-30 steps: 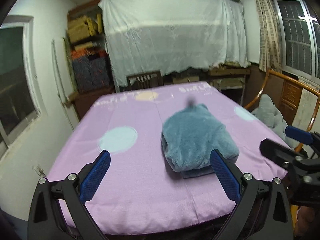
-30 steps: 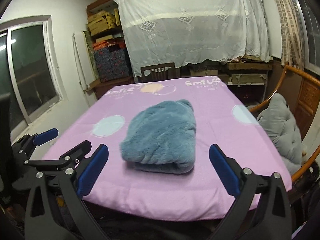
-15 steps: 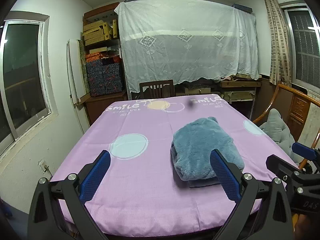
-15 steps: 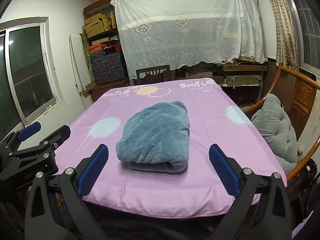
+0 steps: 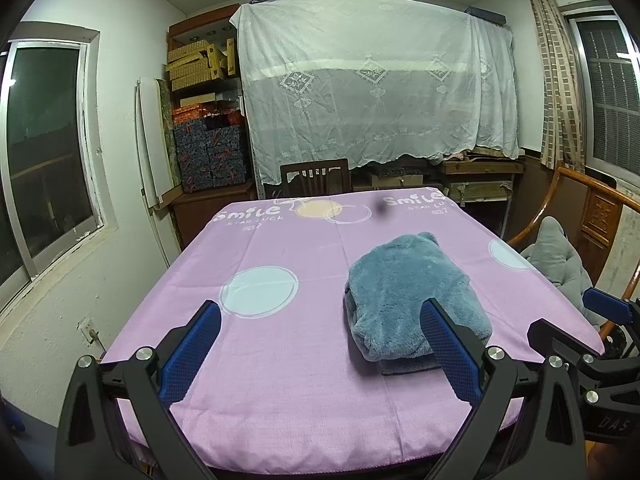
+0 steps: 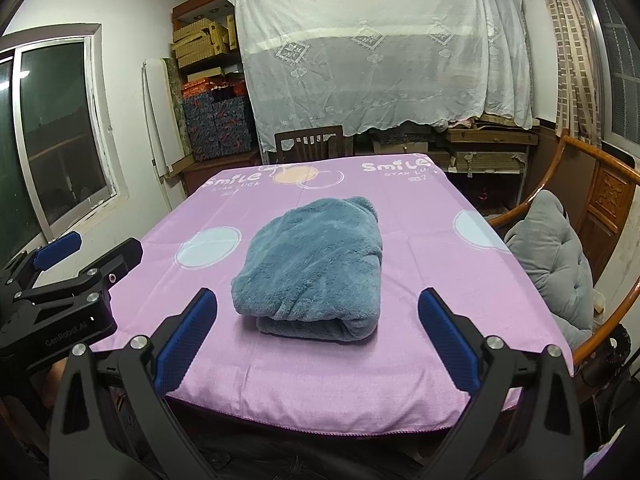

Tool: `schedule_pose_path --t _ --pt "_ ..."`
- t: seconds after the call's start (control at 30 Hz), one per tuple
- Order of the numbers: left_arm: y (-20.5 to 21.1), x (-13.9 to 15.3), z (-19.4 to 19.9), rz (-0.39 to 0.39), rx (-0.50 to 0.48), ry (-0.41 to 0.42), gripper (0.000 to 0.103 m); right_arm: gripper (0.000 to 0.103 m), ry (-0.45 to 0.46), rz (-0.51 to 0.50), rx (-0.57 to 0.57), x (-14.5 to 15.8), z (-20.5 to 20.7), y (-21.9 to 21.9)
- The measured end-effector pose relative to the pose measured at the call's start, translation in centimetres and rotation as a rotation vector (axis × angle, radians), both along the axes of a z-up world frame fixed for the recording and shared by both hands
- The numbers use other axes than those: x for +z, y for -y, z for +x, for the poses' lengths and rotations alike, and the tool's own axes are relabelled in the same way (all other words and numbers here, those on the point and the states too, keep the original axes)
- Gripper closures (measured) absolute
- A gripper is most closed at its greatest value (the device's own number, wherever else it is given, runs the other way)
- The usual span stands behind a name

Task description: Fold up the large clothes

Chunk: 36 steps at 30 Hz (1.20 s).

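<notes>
Fleece garment (image 6: 316, 264) folded into plush bundle, woven purple tablecloth (image 6: 420, 332), both grippers' fingers (image 5: 192, 348) spread

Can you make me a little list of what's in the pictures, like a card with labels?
garment: fluffy blue-grey garment, folded into a bundle
where it lies: on the purple tablecloth, toward the near edge
left gripper: open, holding nothing, back at the near table edge
right gripper: open, holding nothing, in front of the bundle
touching the garment: neither gripper
cloth pattern: pale circles and the word Smile
beside the table: wooden chair with a grey cushion
fold: looks finished
</notes>
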<state>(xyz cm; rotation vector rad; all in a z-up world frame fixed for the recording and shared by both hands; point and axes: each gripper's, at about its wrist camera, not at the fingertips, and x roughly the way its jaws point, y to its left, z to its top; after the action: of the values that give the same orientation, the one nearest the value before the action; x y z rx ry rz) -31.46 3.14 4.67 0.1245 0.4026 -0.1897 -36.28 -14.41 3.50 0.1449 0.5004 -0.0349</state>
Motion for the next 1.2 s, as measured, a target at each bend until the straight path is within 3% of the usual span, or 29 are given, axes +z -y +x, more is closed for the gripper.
schedule_pose_path --t 1.2 --pt "-0.12 -0.85 0.88 0.014 -0.017 -0.039 0.003 0.005 -0.004 0.004 -0.002 -0.09 0.01 -0.41"
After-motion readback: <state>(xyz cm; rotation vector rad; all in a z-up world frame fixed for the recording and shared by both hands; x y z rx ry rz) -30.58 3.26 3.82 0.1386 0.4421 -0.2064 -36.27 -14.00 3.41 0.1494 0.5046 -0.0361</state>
